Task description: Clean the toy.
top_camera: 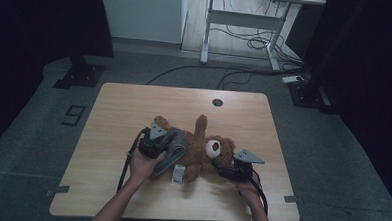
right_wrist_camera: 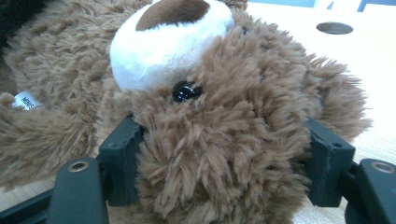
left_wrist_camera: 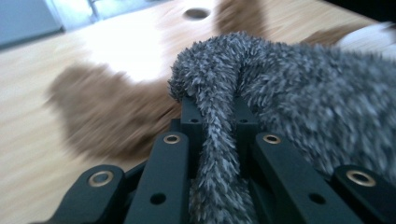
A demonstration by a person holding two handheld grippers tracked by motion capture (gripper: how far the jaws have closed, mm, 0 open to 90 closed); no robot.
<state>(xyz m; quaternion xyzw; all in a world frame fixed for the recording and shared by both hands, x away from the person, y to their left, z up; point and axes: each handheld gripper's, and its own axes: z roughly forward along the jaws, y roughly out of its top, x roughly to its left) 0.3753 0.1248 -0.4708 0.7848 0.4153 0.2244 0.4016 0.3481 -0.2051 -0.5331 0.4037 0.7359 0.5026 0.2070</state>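
We pinch the grey fuzzy cloth [left_wrist_camera: 219,154] in our left gripper [top_camera: 155,143]; our right gripper [top_camera: 231,169] clamps the teddy bear [right_wrist_camera: 219,154]'s head at three o'clock.

Table top and the room behind it
The light wooden table [top_camera: 124,107] lies under the fingers [right_wrist_camera: 122,158]. Its round dark cable hole [top_camera: 217,102] sits well beyond them. A white metal-framed desk [top_camera: 243,22] and loose black floor cables [top_camera: 247,42] are farther still.

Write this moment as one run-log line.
left claw: shut on grey cloth | right claw: shut on teddy bear head | table
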